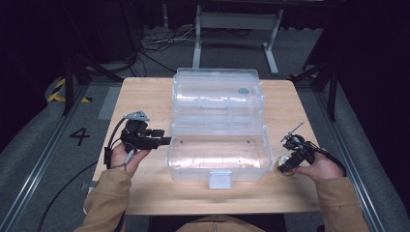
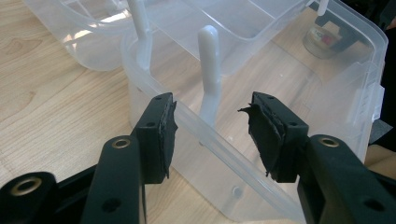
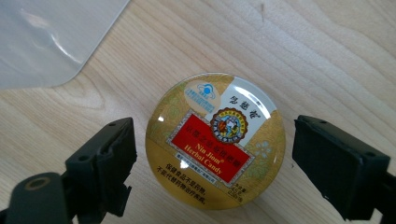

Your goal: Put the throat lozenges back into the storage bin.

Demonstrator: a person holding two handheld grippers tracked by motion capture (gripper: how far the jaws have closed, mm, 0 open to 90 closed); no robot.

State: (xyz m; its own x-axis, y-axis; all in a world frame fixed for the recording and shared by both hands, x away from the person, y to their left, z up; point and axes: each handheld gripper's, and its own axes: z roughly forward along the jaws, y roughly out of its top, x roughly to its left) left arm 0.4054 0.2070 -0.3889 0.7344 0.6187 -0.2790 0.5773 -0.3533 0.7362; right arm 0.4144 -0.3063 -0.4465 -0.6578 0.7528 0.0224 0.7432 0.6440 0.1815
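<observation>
1. The right gripper is held over the tin, which lies flat on the table between the jaws; the jaws stand apart and clear of it on both sides. If they are closed off-centre, the round rim could be squeezed sideways and the tin shot out across the wood.
2. The tin is low and smooth, so a grip taken too high could slip off its domed lid.
3. The box lies just beyond the right gripper's left jaw; its wall could be knocked as the tin is lifted.
4. The left gripper is spread apart astride the box's near wall, with nothing clamped. If the wall is left unheld, the light box could be pushed along the table.
</observation>
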